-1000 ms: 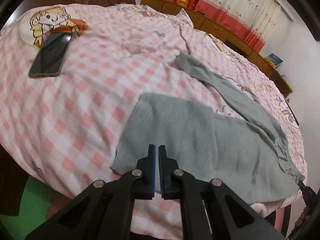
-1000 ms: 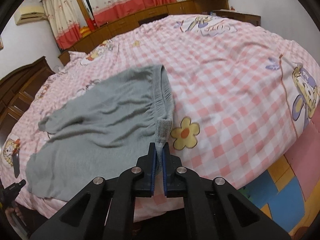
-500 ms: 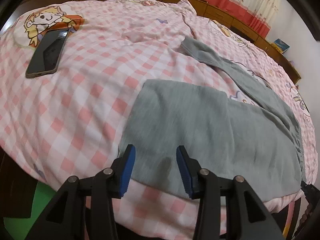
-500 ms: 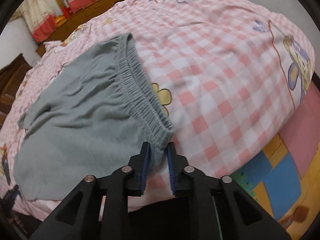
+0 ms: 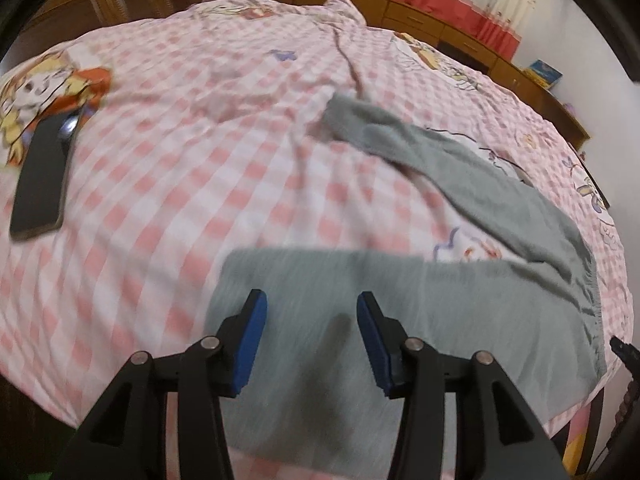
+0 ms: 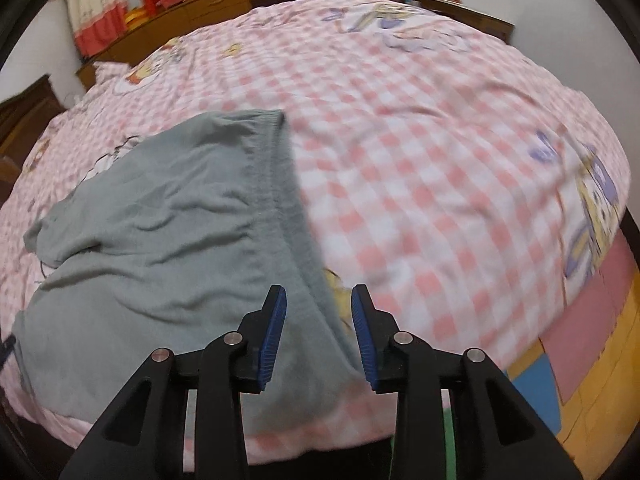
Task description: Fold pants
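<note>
Grey pants lie spread on a pink checked bed; one leg runs along the near edge, the other leg slants away to the far side. My left gripper hovers over the near leg's end with its jaws opening and no cloth pinched. In the right wrist view the pants show their elastic waistband. My right gripper straddles the waistband's near corner, jaws opening, pads off the cloth.
A dark phone lies on the bed at the left, beside a cartoon print. Wooden cabinets and red-and-cream curtains stand behind the bed. Coloured floor mats show past the bed's right edge.
Both grippers were shut a second ago, the right one on the waistband corner. Both have opened and let the pants drop flat, and both have moved forward over the bed.
</note>
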A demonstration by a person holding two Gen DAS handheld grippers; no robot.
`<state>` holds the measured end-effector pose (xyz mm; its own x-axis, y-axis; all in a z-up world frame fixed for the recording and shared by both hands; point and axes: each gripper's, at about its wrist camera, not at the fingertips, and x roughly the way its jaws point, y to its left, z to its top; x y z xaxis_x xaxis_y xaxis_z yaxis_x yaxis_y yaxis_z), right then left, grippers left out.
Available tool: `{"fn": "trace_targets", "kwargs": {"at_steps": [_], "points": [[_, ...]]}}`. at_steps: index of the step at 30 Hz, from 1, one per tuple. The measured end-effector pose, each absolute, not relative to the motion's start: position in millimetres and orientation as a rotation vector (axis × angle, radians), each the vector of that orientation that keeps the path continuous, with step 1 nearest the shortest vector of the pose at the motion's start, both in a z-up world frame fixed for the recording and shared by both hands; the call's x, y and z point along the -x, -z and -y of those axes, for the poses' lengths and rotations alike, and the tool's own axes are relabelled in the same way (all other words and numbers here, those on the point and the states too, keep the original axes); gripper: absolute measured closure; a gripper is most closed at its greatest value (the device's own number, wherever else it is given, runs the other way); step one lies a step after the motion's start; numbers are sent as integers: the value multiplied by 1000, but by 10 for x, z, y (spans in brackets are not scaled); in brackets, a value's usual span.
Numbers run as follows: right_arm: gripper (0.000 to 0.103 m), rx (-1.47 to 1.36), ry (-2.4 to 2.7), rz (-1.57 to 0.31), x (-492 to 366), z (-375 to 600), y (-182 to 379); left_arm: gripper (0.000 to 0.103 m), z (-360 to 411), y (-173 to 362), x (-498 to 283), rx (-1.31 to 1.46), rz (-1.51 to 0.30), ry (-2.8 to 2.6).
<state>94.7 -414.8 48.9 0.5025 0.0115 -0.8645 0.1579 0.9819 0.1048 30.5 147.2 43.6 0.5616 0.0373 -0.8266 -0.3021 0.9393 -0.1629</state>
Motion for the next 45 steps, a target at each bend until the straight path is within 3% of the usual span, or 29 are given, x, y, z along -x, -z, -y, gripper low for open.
{"fn": "trace_targets", "kwargs": {"at_steps": [18,35,39,45], "points": [[63,12,-88,-1141,-2272,3803,-565,47,-799,-911,-2005,145,-1040,10],[62,89,-134,-1184,-3077,3811,-325,46,-377,-382,-3224,-149,-1111,89],[62,139,-188,-1193,-3149,3718,-302,40,-330,-357,-3390,-219,-1090,133],[62,252,-237,-1243,-3254,3583,-154,39,-366,-205,-3672,-336,-1122,216]]}}
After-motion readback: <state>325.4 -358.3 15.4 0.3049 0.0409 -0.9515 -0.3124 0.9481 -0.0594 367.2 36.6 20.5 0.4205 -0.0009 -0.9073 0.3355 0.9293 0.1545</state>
